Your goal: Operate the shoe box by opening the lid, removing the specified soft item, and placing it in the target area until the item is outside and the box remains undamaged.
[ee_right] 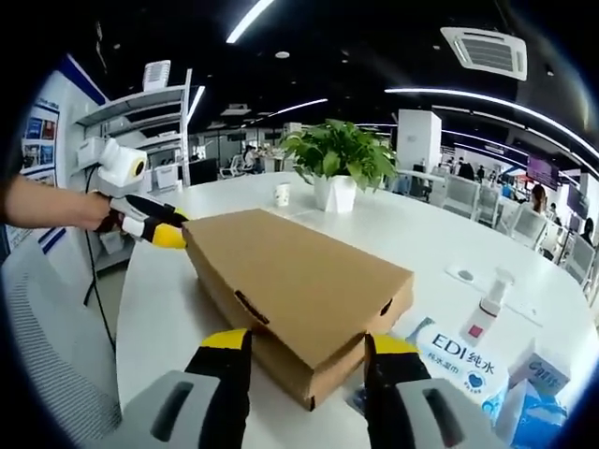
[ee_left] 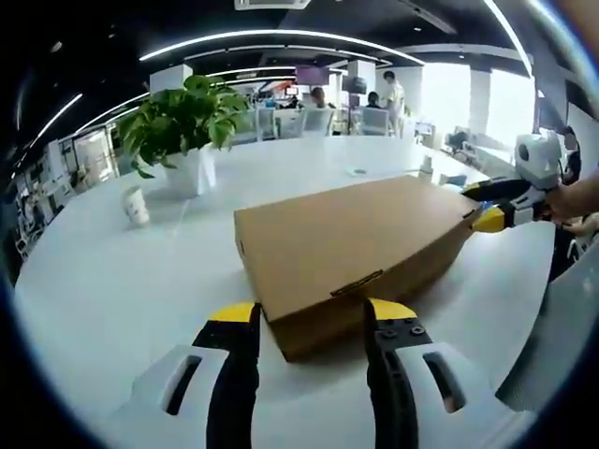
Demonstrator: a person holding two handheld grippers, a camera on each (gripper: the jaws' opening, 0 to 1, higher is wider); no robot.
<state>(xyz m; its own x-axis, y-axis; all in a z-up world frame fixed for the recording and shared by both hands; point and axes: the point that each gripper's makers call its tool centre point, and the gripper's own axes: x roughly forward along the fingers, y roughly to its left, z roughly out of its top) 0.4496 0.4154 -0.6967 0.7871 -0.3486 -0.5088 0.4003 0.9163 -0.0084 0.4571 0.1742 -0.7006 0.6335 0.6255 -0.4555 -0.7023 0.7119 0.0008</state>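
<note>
A flat, plain brown corrugated-cardboard shoe box (ee_left: 351, 253) lies closed on the round white counter (ee_left: 112, 281), its lid tucked shut by a small tab (ee_left: 356, 282) on the front wall. In the left gripper view, the left tongs (ee_left: 311, 323) stand spread, their yellow-tipped black jaws to either side of the box's near corner without pinching it. In the right gripper view, the right tongs (ee_right: 299, 351) are likewise spread before the opposite corner (ee_right: 314, 379), and the other tongs appear at the far end of the box, close to its edge; whether they touch it I cannot tell. The cardboard looks light and fairly stiff, yet thin enough to crease or tear if a jaw squeezes hard or levers at a corner, so the box would likely slide on the smooth counter unless one side is steadied. The best hold seems the lid's front lip beside the tab, lifted gently. The soft item inside is hidden. A potted green plant (ee_left: 182, 122), a paper cup (ee_left: 137, 204) and a spray bottle (ee_right: 482, 318) stand well apart from the box.
</note>
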